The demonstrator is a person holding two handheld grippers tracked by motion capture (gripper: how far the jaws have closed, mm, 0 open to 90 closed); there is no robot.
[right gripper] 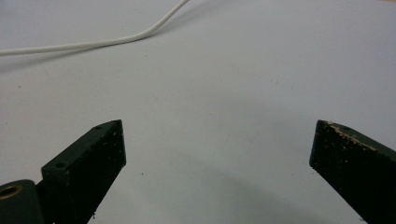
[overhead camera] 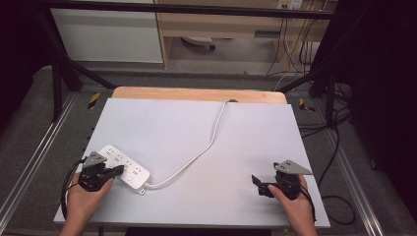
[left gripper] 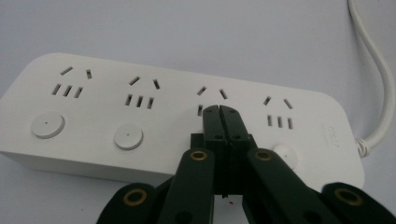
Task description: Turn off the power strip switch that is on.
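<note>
- The power strip [overhead camera: 124,166] lies flat near the desk [overhead camera: 236,132] front-left corner, with bare surface spreading to its right.
- Its long axis runs diagonally (cord end toward the front-right); the white cord [overhead camera: 206,147] curves off to the far edge.
- The left gripper [left gripper: 219,114] has jaws pressed together, tips over the strip's third socket.
- The right gripper [right gripper: 217,140] hovers well apart, jaws spread.

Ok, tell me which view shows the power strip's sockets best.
The left gripper view: the power strip lies close, its sockets and buttons distinct. The high view shows it small. The right gripper view catches its cord.
</note>
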